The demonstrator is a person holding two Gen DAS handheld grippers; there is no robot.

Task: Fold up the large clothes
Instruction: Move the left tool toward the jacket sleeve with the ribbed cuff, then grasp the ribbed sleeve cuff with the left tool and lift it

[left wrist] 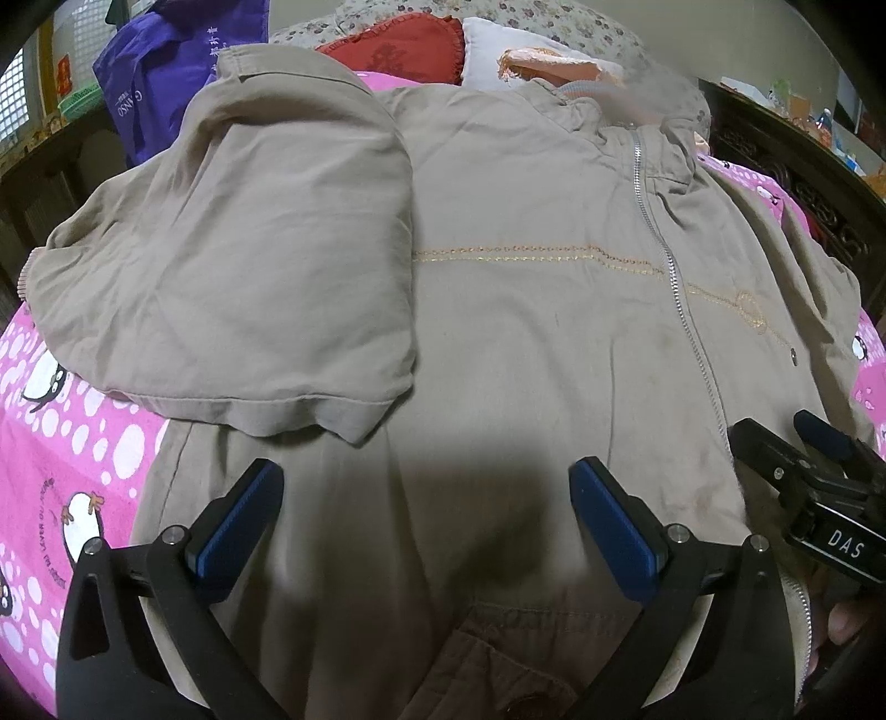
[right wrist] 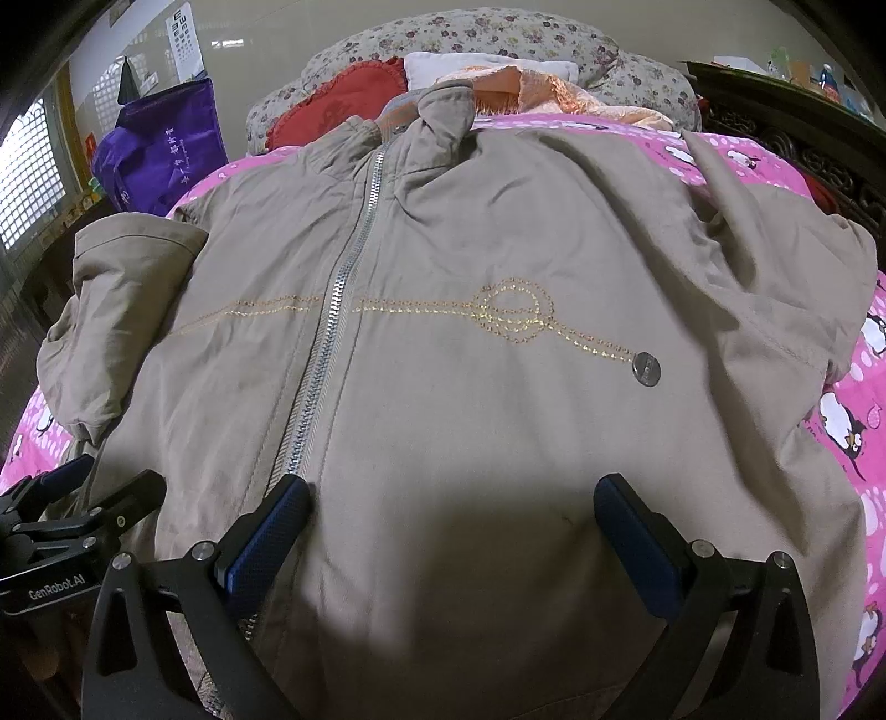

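Note:
A large beige zip-up jacket (left wrist: 526, 310) lies front-up on a pink penguin-print bedspread (left wrist: 61, 443). Its left sleeve (left wrist: 238, 266) is folded in over the chest. My left gripper (left wrist: 426, 487) hovers open just above the hem, left of the silver zipper (left wrist: 675, 310). The right gripper (left wrist: 814, 443) shows at that view's right edge. In the right wrist view the jacket (right wrist: 498, 387) fills the frame, with the zipper (right wrist: 326, 354), gold stitching and a snap button (right wrist: 645, 368). My right gripper (right wrist: 451, 507) is open over the lower front, nothing between its fingers. The left gripper (right wrist: 83, 482) appears at bottom left.
Pillows lie at the bed's head: a red one (right wrist: 338, 94), a white one (right wrist: 487, 63) and floral ones (right wrist: 498, 33), with a peach cloth (right wrist: 554, 94). A purple bag (right wrist: 160, 149) stands at far left. A dark carved bed frame (right wrist: 803, 138) runs along the right.

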